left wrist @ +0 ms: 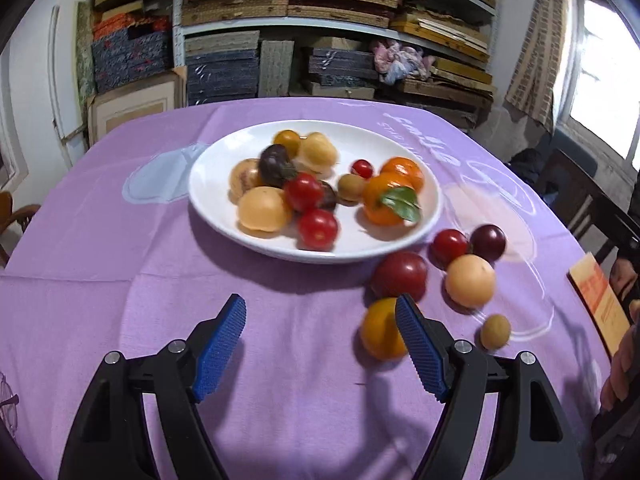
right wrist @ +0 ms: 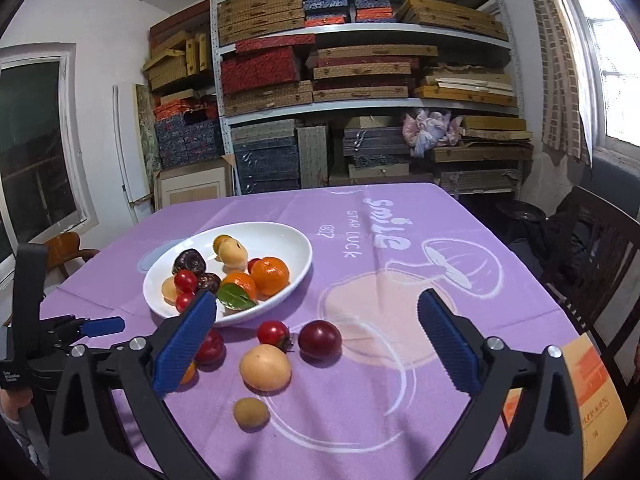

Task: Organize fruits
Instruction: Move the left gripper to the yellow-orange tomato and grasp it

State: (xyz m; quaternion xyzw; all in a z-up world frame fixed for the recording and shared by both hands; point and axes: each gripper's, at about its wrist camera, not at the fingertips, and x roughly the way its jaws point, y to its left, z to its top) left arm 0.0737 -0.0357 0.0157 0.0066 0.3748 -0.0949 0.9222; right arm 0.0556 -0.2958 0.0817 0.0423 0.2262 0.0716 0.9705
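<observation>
Blue-padded tongs fill the bottom of both views. Left gripper (left wrist: 320, 344) stands spread with nothing between its pads; an orange fruit (left wrist: 380, 330) sits just beside its right pad, partly hidden by it. Right gripper (right wrist: 320, 344) stands spread wide and empty too.

Most fruit already lies heaped in the white plate (right wrist: 296, 276) at centre left of the right view, on the purple cloth (right wrist: 360, 420). Six pieces lie loose on the cloth below the plate: the orange one, a red fruit (left wrist: 400, 276), a small tomato (right wrist: 273, 333), a dark plum (right wrist: 320, 339), a pale round fruit (right wrist: 265, 367) and a small brown one (right wrist: 251, 413) nearest the camera.

All look round, smooth and light, so they will likely roll at a nudge and slip from a glancing pinch. Whether they are real or imitation cannot be told; if real, the tomato and plum would bruise under hard pressure. Best hold seems to be across the widest part, pads on opposite sides, closing gently. The brown one is small and calls for careful centring.
</observation>
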